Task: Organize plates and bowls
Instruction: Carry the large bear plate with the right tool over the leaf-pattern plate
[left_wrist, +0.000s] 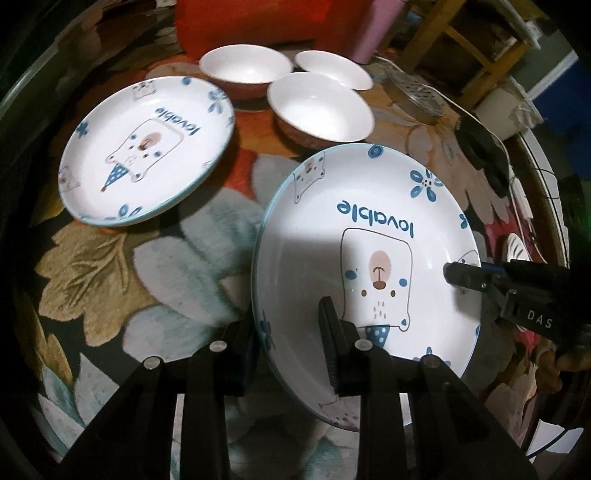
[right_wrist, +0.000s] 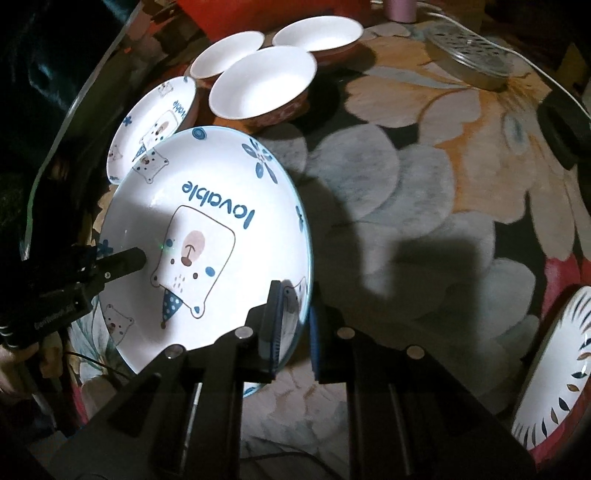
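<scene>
Our two grippers each clamped on the tilted plate, second plate and three bowls beyond.

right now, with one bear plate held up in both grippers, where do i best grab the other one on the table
Grip the other bear plate by its near rim, coming in low from the near side. It lies face up and shallow; its flared lip rises off the cloth, so the jaws should close over and under it. Release the held bear plate first.

Three bowls behind two plates on the table
</scene>
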